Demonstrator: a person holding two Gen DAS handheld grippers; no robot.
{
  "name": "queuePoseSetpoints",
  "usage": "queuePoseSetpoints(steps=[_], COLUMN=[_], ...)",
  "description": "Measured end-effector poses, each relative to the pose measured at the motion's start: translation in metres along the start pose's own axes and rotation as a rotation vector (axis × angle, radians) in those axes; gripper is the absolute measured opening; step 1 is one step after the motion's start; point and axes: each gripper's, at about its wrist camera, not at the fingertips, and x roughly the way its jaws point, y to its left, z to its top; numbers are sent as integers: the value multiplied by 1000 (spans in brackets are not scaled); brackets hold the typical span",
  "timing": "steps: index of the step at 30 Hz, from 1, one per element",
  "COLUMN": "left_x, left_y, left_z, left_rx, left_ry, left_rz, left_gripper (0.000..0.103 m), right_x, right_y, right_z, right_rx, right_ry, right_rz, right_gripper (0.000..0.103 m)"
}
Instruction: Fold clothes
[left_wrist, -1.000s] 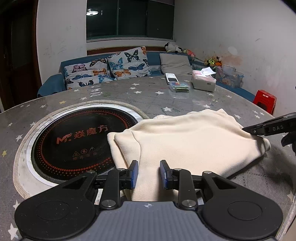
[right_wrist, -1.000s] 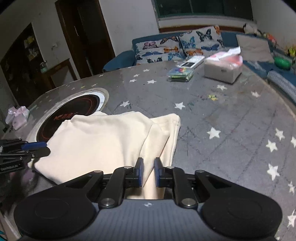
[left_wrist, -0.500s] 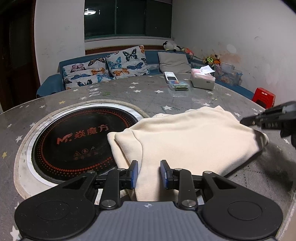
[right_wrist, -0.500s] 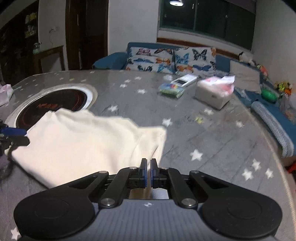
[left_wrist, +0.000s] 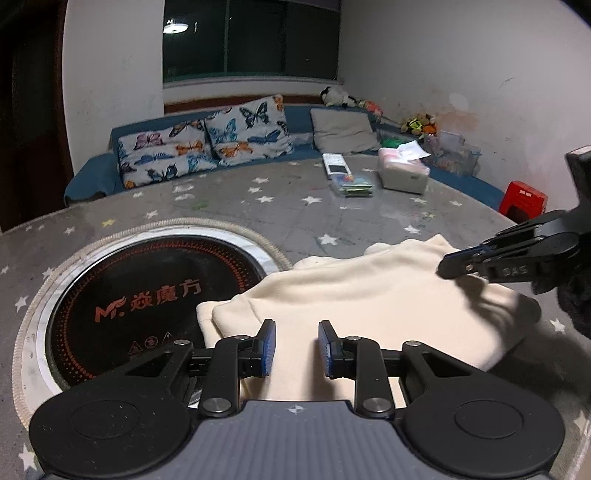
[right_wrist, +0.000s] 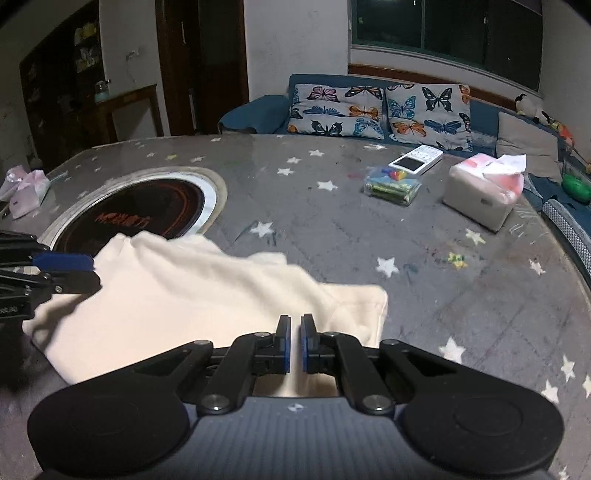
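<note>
Centrally, one cream garment (left_wrist: 369, 306), folded into a soft rectangle, lies on the star-patterned bench (right_wrist: 369, 229), one edge overlapping the round black hob (left_wrist: 147, 295). Left hand-held gripper (left_wrist: 295, 347): jaws closing, pads not touching cloth; right hand-held gripper (right_wrist: 295, 345): clenched, empty. The garment's near hem is hidden behind both.

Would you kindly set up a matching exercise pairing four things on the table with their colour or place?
Things:
1. folded garment
2. tissue box
3. round cooktop
4. handheld device

Descriptions:
A. black, orange lettering
B. cream, partly overlapping the cooktop's rim
C. white with a dark screen
D. beside the clear packet, near the sofa side

Pairs: 1-B, 2-D, 3-A, 4-C
</note>
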Motion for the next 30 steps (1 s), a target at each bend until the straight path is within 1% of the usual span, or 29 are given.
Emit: queuePoseSetpoints(steps=[3, 6, 9, 11, 13, 15, 16, 17, 19, 21, 22, 26, 30], left_x=[7, 20, 40, 53, 64, 65, 63, 60, 49, 34, 25, -7, -32], left_y=[0, -2, -2, -1, 0, 2, 3, 4, 5, 3, 1, -11, -22], left_z=[10, 22, 31, 33, 32, 30, 30, 29, 27, 21, 17, 1, -16], left_rx=[-2, -3, -26, -35, -38, -39, -43, -48, -51, -36, -24, 18, 35], left_ry=[-11, -19, 1, 23, 46, 45, 42, 40, 30, 16, 9, -18, -39], left_rz=[-13, -27, -37, -29, -20, -18, -20, -22, -21, -25, -30, -54, -75], left_gripper=[27, 27, 27, 27, 27, 28, 28, 28, 27, 27, 27, 27, 27], right_x=[2, 13, 29, 40, 42, 37, 32, 27, 15, 3, -3, -27, -46], right_y=[1, 2, 5, 5, 4, 5, 8, 10, 19, 28, 33, 54, 75], right_z=[10, 20, 28, 28, 28, 29, 29, 28, 25, 18, 14, -6, -23], right_rx=[-3, 2, 1, -5, -2, 5, -4, -14, -45, -80, -100, -149, -199], right_ry=[-17, -22, -16, -2, -2, -10, -13, -16, -19, -17, -16, -2, -28], right_rz=[7, 27, 35, 24, 19, 22, 23, 25, 48, 81, 95, 135, 127], right_gripper=[4, 5, 5, 5, 5, 5, 6, 11, 14, 23, 25, 26, 26])
